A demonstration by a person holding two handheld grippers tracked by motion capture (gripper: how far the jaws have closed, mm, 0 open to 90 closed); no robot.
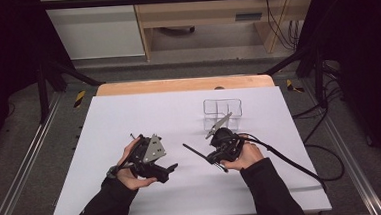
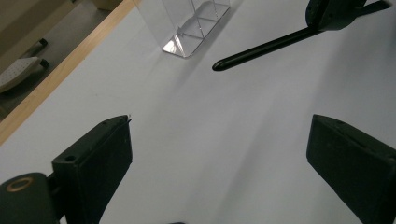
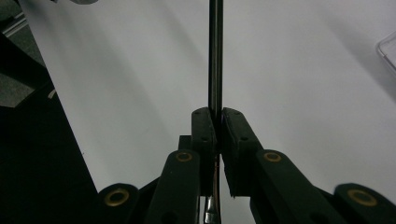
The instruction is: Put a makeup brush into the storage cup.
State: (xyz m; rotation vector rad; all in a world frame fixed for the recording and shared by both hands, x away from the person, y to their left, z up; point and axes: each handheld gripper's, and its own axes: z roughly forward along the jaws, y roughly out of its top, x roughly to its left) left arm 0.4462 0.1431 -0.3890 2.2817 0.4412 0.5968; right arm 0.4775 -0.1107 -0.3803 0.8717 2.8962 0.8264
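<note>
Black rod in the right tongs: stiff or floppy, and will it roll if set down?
Probably stiff: the black rod sticks out straight from the right tongs without sagging. Round, smooth and slim, so it may roll on the flat white table and could slip in the grip.

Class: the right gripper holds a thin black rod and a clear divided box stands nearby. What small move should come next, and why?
Probably swing the right gripper, clamped on the black rod, toward the clear box. The box stands apart from the rod's tip, and the left gripper is open, holding nothing.
</note>
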